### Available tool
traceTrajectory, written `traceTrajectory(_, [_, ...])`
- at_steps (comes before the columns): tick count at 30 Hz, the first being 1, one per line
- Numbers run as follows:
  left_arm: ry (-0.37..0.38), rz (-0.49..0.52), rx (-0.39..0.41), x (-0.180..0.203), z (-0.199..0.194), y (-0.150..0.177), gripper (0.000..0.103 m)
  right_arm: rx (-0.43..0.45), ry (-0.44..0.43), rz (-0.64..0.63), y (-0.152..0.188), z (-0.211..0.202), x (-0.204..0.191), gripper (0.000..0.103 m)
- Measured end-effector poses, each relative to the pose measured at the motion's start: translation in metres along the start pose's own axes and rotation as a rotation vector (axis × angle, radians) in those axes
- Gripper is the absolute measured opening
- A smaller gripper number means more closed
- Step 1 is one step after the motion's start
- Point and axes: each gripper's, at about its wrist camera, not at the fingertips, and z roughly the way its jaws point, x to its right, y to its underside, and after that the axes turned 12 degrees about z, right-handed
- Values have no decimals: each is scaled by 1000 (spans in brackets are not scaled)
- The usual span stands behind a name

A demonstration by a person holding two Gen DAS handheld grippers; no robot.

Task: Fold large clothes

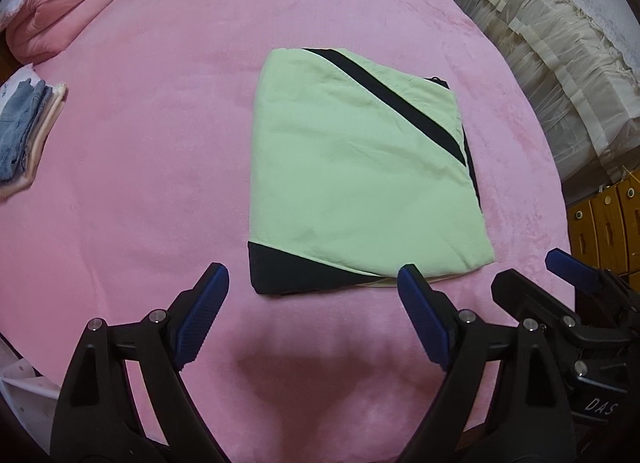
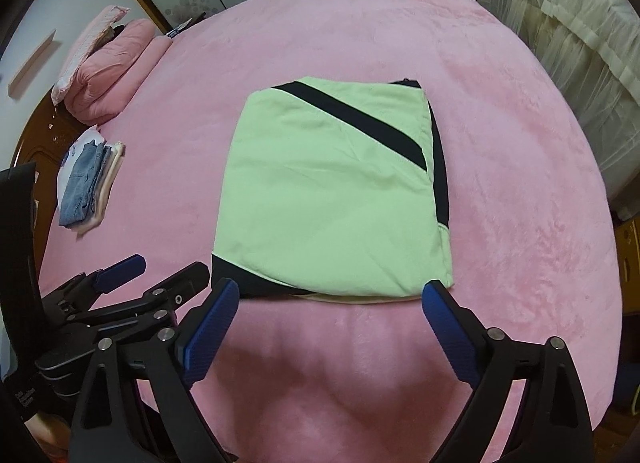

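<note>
One folded green garment [image 1: 356, 167] centre-bed, one stack of folded clothes [image 1: 24, 131] at nine o'clock, one pink quilt [image 1: 60, 7] at ten, two grippers.

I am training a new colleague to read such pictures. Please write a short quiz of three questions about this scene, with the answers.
1. True or false: the folded light green garment with black stripes lies flat on the pink fleece bed cover.
2. What does each hand-held gripper hold? A) the garment B) nothing C) the jeans
3. Fill in: the small stack with folded blue jeans lies near the rolled pink ____.

Key: 1 true. 2 B: the left hand-held gripper and the right hand-held gripper are open and empty. 3 quilt.
</note>
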Motion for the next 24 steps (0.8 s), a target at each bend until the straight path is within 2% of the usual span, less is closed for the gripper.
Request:
traceTrajectory(9, [-29, 17, 21, 5, -3, -7, 85, -9, -34, 32, -13, 11, -1, 96])
traceTrajectory(17, [-40, 13, -1, 6, 5, -11, 85, -27, -41, 43, -20, 15, 13, 96])
traceTrajectory(24, [-45, 11, -26, 6, 18, -21, 85, -59, -62, 46, -31, 35, 14, 97])
